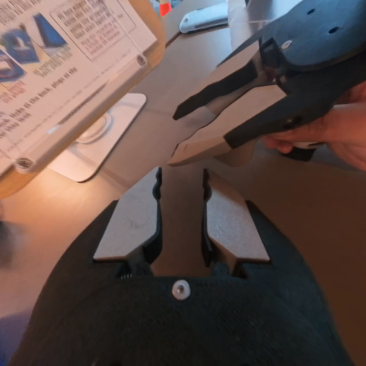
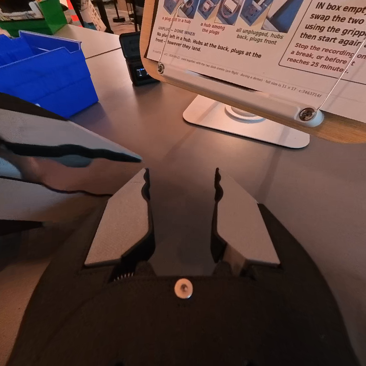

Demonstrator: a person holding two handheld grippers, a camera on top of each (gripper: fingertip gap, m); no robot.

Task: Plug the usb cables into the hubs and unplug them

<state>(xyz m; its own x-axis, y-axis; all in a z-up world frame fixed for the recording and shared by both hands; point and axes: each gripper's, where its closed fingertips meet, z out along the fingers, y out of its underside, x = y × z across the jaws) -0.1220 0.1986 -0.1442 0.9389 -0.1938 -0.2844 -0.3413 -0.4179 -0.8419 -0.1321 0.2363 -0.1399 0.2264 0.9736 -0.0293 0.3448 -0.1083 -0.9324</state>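
Observation:
No USB cable or hub shows in either view. My left gripper [image 1: 182, 170] is open and empty, with its jaws a small gap apart above the brown table [image 1: 297, 217]. My right gripper [image 2: 181, 171] is open and empty, with a wider gap. The right gripper also shows in the left wrist view [image 1: 174, 138], held by a hand [image 1: 326, 134], just ahead of the left fingertips. The left gripper shows at the left edge of the right wrist view [image 2: 122, 168], its tips close to the right gripper's left finger.
A printed instruction sheet on a wooden board with a white stand [image 2: 247, 126] stands right ahead, also seen in the left wrist view [image 1: 95, 138]. Blue bins [image 2: 45, 79] and a green bin [image 2: 51, 17] sit at the far left. A small black device [image 2: 136, 61] stands behind the board.

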